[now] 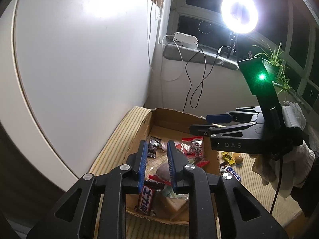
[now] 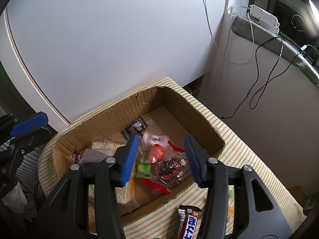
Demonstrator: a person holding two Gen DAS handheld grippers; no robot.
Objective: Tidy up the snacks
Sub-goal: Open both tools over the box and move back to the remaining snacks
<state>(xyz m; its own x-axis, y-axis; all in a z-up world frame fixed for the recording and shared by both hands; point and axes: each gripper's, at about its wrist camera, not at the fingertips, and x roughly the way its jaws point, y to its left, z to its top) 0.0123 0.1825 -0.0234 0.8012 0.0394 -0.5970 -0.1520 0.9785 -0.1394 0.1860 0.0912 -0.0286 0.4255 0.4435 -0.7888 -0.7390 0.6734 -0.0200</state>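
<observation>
An open cardboard box sits on a striped cushion and holds several wrapped snacks. Among them are a Snickers bar, a clear pack with red ends, a green candy and a dark wrapper. My left gripper hangs over the box, open by a narrow gap with nothing between its pads. Above the box's right side my right gripper stands open and empty. A small pale wrapper shows blurred beneath its tips. The left gripper's blue pad shows at the far left.
A second Snickers bar, a yellow candy and a brown round sweet lie on the striped cushion outside the box. A white wall panel stands behind. A ring light, cables and a plant occupy the windowsill.
</observation>
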